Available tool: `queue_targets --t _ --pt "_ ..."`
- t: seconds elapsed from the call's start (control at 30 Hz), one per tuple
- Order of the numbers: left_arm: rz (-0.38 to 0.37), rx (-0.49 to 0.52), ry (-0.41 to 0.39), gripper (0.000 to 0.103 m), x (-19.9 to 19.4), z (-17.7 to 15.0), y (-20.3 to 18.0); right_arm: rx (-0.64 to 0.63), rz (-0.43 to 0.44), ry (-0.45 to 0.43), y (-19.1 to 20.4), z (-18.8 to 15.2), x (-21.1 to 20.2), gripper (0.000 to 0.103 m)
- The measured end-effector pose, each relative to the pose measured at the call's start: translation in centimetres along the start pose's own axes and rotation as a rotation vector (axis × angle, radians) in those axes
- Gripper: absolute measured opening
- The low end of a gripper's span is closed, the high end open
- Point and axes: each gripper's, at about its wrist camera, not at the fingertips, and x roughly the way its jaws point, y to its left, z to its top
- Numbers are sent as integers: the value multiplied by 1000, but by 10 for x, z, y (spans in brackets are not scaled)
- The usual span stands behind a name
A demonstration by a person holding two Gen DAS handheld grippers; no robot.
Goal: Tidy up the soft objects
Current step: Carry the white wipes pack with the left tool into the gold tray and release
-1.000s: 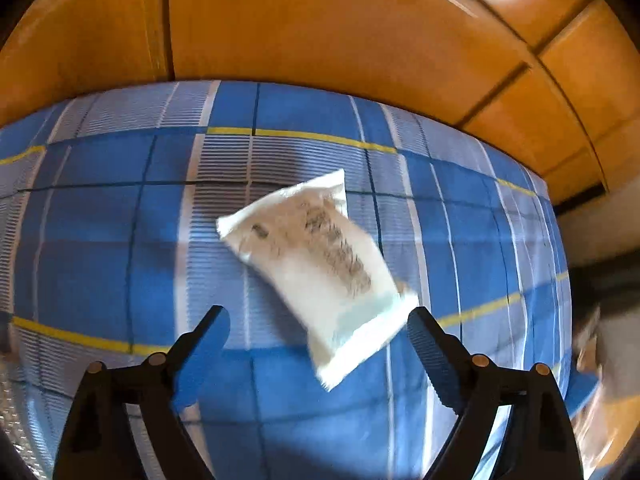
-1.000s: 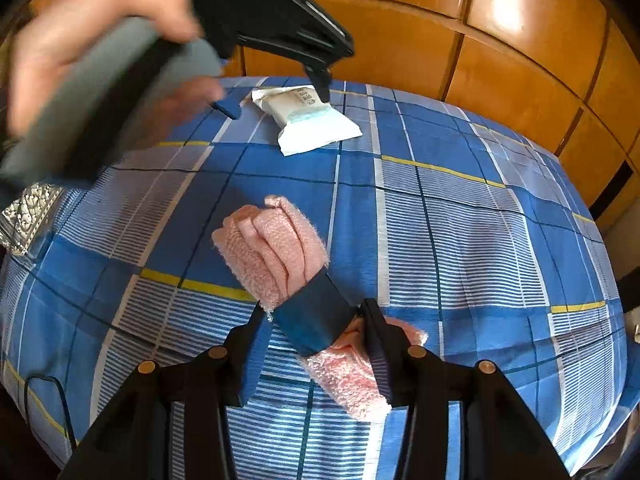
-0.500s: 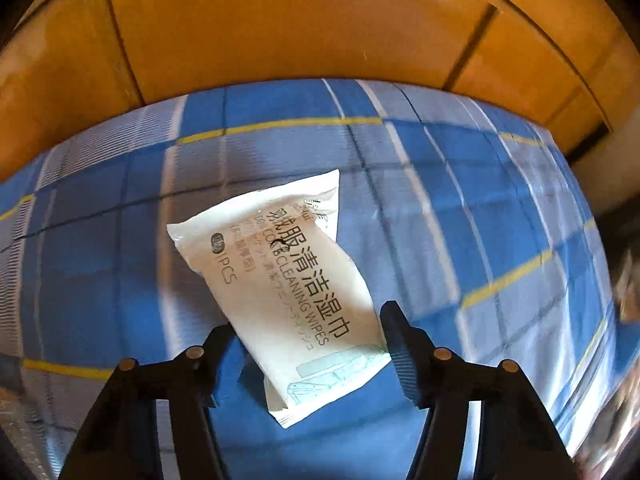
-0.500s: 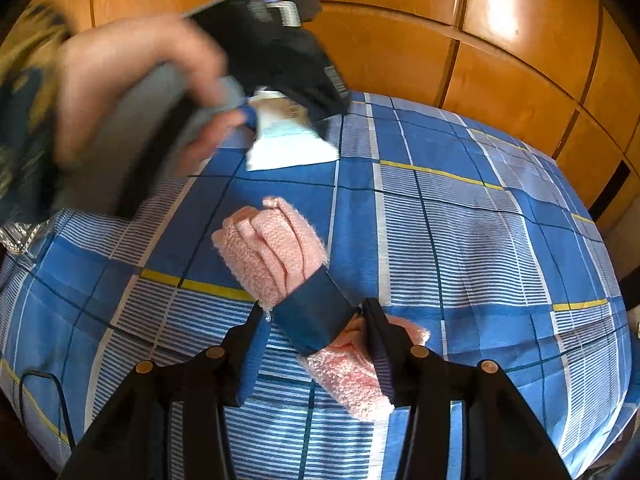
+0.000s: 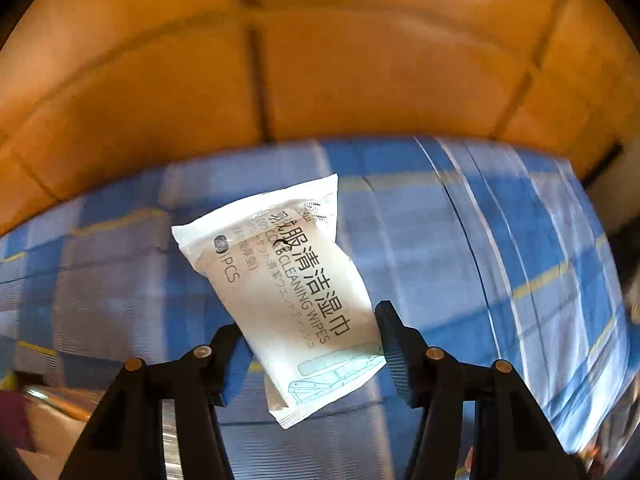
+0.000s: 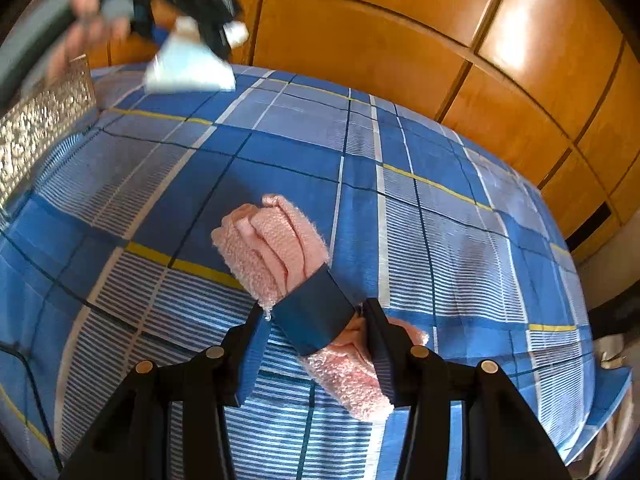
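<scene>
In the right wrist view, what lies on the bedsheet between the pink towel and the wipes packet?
Nothing: in the right wrist view only bare blue plaid bedsheet separates the pink towel from the wipes packet, which hangs in the left gripper.

Left wrist view: a wipes packet [image 5: 288, 296] at frame centre, between the fingers of the left gripper [image 5: 310, 354], whose jaws are closing on it, above the bed [image 5: 460, 260]; wooden panels [image 5: 320, 60] fill the upper frame behind. Right wrist view: a rolled towel [image 6: 280, 248] at lower centre, clamped in the right gripper [image 6: 312, 344]; the left gripper and packet at upper left; a metal mesh object [image 6: 36, 128] at the left edge.
</scene>
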Motion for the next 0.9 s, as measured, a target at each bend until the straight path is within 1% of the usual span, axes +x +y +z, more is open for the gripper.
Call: queue_targets --t 0.17,0.3,0.4,0.43,0.53,0.63,0.73,0.8,0.83,0.9 --pt "53 -104 -99 58 -57 32 71 5 -17 17 2 2 1 49" --pt "101 -191 -150 58 -100 39 134 3 -41 30 4 5 3 49" --pt "142 -233 -179 58 -123 35 175 8 -58 40 5 8 7 49" --pt "161 -249 -190 58 -133 31 193 9 -60 42 5 8 7 49" --pt "184 -307 -218 58 -159 12 244 11 -62 50 5 11 9 49" --pt "215 -344 -253 58 -179 -14 282 7 -68 54 5 12 11 49" --pt "225 -403 -263 58 -194 -54 320 6 -84 55 9 12 12 49" --pt "235 -432 -271 58 -200 -79 339 8 -96 61 10 13 12 49" --pt "241 -452 -276 58 -204 -97 351 10 -100 65 11 14 13 49" --pt "251 -469 -287 58 -210 -121 364 9 -108 74 12 15 13 49"
